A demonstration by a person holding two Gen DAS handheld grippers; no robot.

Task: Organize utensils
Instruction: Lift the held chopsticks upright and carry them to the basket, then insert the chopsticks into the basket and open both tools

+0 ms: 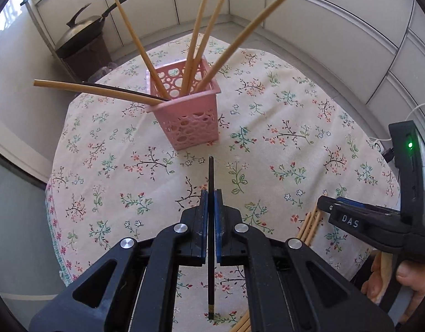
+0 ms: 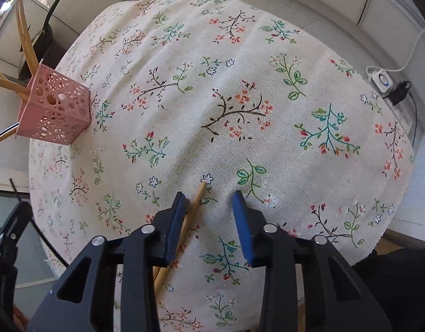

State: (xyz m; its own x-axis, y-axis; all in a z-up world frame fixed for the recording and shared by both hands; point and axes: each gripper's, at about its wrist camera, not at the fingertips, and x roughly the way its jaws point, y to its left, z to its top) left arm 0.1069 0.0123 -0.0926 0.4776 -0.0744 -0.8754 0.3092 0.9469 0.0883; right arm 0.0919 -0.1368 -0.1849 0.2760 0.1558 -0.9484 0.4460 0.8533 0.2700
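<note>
A pink perforated basket (image 1: 184,110) stands on the round table with its flowered cloth (image 1: 281,138). Several wooden chopsticks (image 1: 197,27) and a black one lean out of it. My left gripper (image 1: 211,193) is shut on a black chopstick (image 1: 211,174), held above the cloth in front of the basket. In the right wrist view my right gripper (image 2: 209,196) hangs low over the cloth (image 2: 240,96) with its jaws apart. A wooden chopstick (image 2: 197,199) lies on the cloth between them, close to the left finger. The basket (image 2: 57,108) is far to the left.
More wooden chopsticks (image 1: 309,227) lie on the cloth beside the right gripper (image 1: 327,207), which a hand (image 1: 406,279) holds. A lidded wok (image 1: 82,33) sits on a stand beyond the table. A power strip with a cable (image 2: 381,78) lies on the floor at the right.
</note>
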